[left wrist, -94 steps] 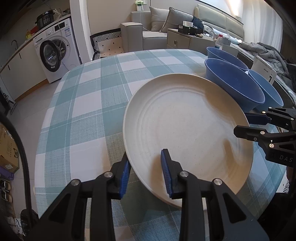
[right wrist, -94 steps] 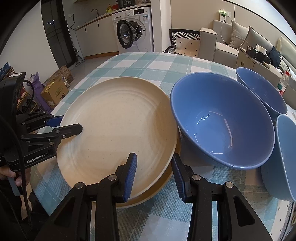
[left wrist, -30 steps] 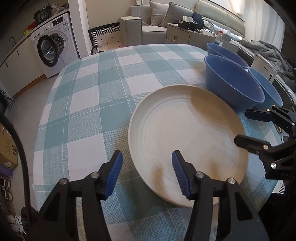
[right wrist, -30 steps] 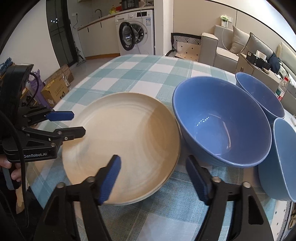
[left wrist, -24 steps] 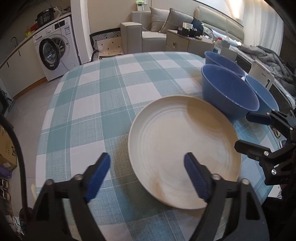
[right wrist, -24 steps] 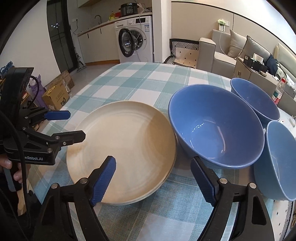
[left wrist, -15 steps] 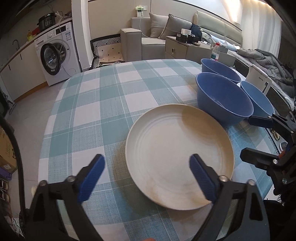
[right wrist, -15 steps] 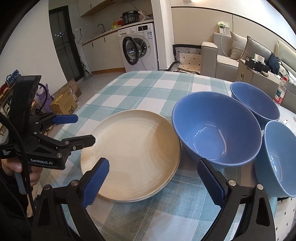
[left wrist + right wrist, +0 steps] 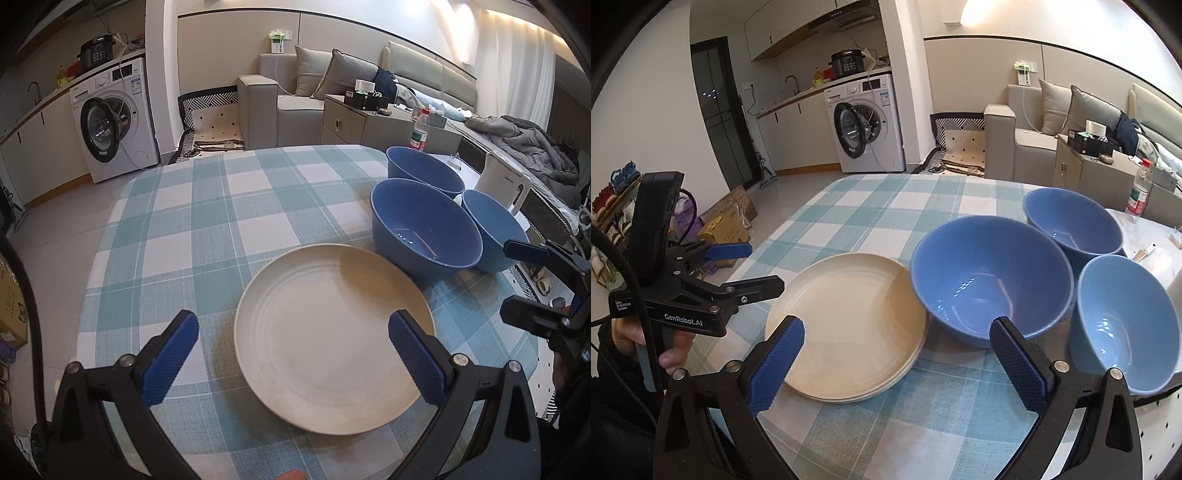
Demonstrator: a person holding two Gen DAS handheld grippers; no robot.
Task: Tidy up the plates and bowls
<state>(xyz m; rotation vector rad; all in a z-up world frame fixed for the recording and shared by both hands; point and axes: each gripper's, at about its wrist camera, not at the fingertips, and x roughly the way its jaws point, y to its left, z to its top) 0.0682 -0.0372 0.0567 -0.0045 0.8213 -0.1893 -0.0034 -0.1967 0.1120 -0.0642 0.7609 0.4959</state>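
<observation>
Left gripper (image 9: 293, 349) spread wide, jaws clear above the stack of cream plates (image 9: 334, 338) on the checked tablecloth (image 9: 207, 225), touching nothing. Right gripper (image 9: 897, 363) jaws opening, nothing between the pads, over the plates' right edge. Beside the plates: large blue bowl (image 9: 991, 286), then two smaller blue bowls (image 9: 1073, 223).

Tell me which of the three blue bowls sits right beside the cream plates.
The largest blue bowl, the one nearest the stacked cream plates. The two smaller blue bowls sit beyond it, farther from the plates.
</observation>
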